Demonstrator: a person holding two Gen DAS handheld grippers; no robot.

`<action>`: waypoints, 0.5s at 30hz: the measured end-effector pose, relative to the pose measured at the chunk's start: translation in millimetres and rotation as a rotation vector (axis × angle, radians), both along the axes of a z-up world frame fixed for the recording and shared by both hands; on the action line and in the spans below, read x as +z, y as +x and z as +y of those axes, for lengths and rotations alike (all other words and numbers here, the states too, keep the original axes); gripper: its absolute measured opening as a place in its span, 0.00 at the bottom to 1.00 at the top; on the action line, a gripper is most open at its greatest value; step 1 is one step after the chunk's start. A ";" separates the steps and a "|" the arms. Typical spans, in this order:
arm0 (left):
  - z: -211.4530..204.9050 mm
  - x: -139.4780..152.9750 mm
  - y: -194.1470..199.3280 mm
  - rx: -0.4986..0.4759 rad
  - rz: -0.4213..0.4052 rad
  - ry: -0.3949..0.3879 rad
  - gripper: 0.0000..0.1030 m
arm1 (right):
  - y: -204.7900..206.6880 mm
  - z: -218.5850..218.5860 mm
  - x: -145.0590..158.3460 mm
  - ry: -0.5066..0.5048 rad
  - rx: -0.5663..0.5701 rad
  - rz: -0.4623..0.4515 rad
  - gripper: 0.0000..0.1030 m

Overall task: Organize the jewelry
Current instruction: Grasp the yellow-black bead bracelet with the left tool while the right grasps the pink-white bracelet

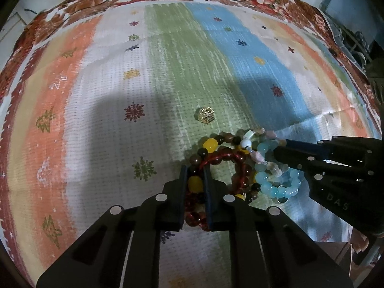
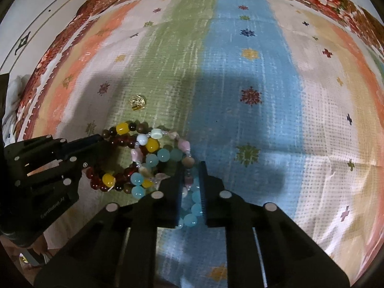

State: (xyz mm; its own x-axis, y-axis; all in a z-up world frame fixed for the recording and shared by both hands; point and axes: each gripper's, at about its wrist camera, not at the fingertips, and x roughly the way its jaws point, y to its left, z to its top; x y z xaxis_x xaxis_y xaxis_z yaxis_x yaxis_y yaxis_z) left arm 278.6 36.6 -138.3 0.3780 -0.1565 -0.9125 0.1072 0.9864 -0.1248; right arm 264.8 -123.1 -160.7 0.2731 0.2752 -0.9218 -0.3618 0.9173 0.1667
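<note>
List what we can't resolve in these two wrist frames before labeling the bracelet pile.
- Left wrist: the stretch of dark red bracelet between the left gripper fingers runs under the gripper body, so how far it goes is hidden.
- Right wrist: the light blue bracelet partly vanishes behind the right gripper.
- Both: strands overlap; the bracelet count is unclear.
- Gold ring: too small for detail.

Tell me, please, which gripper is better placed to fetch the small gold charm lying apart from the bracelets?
Probably the left gripper: the gold charm lies just ahead of its jaws, though they are shut on the dark red bracelet.
</note>
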 end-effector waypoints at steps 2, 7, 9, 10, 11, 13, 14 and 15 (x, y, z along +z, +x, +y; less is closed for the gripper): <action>1.6 1.0 -1.0 0.004 -0.003 0.000 0.11 | -1.3 -0.7 2.7 0.005 0.005 -0.006 0.12; 5.4 8.4 -2.3 0.015 -0.016 -0.008 0.11 | -3.9 -3.0 11.2 0.015 0.006 -0.023 0.12; 4.8 12.0 -3.8 0.014 -0.022 -0.010 0.11 | -4.8 -4.3 15.8 0.020 0.003 -0.031 0.12; 4.1 13.4 -4.5 0.013 -0.025 -0.010 0.11 | -5.1 -4.6 17.3 0.020 0.004 -0.034 0.12; 3.2 15.3 -5.5 0.010 -0.028 -0.010 0.11 | -6.0 -5.3 18.6 0.019 0.005 -0.036 0.12; 1.7 17.8 -7.2 0.006 -0.034 -0.009 0.11 | -6.5 -4.3 17.9 0.014 0.009 -0.033 0.12; 1.3 18.1 -8.0 0.006 -0.034 -0.007 0.11 | -7.1 -4.4 16.6 0.008 0.011 -0.031 0.12; 1.4 18.4 -8.5 0.007 -0.034 -0.005 0.11 | -7.5 -4.7 14.9 0.002 0.009 -0.031 0.12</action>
